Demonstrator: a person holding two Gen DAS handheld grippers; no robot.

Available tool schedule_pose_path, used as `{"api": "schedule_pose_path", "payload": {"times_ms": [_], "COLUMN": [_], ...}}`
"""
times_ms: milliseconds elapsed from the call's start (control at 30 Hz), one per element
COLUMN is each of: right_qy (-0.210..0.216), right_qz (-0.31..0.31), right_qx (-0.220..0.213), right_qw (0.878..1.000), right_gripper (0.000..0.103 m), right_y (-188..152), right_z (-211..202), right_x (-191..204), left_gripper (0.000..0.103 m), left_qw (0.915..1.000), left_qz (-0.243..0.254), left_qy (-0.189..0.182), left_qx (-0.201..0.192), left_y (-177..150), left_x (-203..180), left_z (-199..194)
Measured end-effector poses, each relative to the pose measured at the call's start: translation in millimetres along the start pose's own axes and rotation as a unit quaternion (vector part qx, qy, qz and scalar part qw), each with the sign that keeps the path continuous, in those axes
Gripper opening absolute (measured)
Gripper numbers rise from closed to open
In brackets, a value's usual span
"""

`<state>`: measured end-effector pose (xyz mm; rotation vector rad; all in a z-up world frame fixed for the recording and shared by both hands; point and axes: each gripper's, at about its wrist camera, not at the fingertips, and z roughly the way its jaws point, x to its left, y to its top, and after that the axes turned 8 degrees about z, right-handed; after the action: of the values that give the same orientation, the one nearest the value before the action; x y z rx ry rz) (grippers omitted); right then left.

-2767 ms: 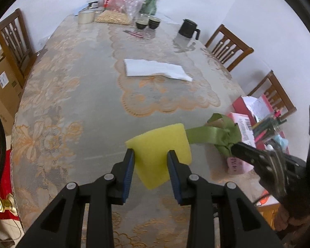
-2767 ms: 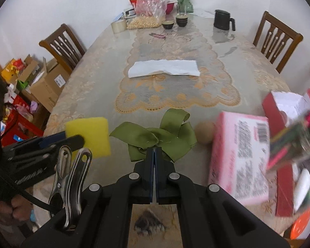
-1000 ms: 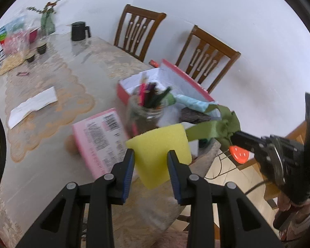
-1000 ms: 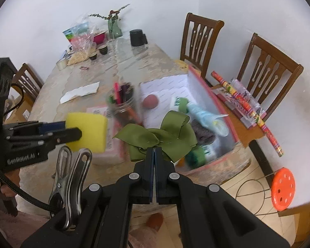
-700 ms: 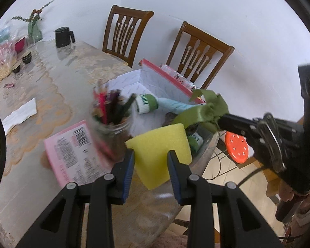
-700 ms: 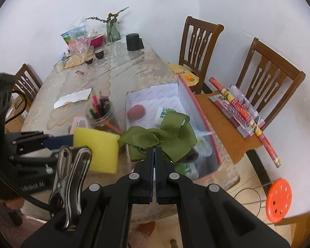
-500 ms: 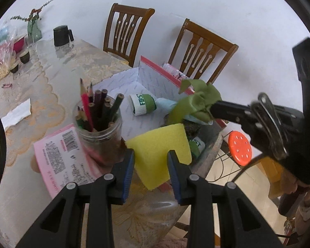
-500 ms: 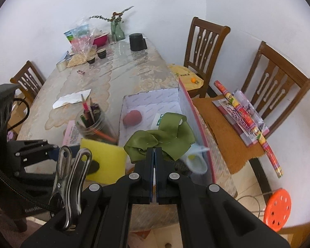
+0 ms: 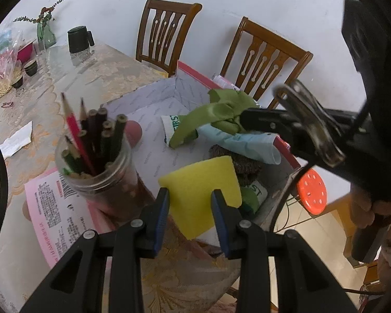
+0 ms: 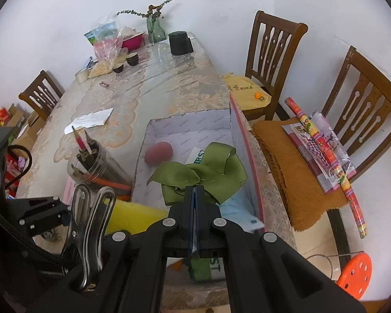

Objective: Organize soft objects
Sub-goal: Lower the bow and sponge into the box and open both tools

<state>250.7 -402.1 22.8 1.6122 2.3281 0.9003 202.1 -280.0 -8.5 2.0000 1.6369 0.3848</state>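
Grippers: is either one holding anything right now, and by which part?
Both. The left gripper clamps the yellow sponge by its lower end. The right gripper is shut on the green bow, pinching it at its near edge, by the knot.

1. The white-and-green rolled cloth item (image 9: 173, 124) lying in the open red box (image 9: 286, 148) bears green letters "IRST".
2. The yellow cushion (image 10: 245, 91) on the brown wooden chair (image 10: 271, 41) carries small dark lettering, possibly "BUKA".
3. The flat pink printed packet (image 9: 57, 214) has a barcode and text too fine to read.
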Motion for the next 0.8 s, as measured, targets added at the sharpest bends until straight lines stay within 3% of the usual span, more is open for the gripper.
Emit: {"api": "schedule_pose_path", "payload": {"times_ms": [200, 467, 800], "right_qy": [0.012, 0.025, 0.013], "right_qz": [-0.003, 0.007, 0.033], "right_qx": [0.009, 0.019, 0.010], "right_qw": [1.000, 0.999, 0.999], "right_gripper": [0.002, 0.002, 0.009], "right_y": [6.3, 11.8, 11.2], "right_z": [14.0, 25.6, 19.2], "right_x": [-3.2, -3.4, -10.0], "left_gripper": [0.035, 0.057, 0.058], "left_qw": [0.9998, 0.9997, 0.9993], "left_qz": [0.007, 0.016, 0.035], "left_qy": [0.011, 0.010, 0.006], "left_qx": [0.012, 0.018, 0.005], "left_y": [3.4, 2.9, 1.6], "left_x": [-3.5, -4.3, -14.0], "left_z": [7.6, 12.4, 4.7]}}
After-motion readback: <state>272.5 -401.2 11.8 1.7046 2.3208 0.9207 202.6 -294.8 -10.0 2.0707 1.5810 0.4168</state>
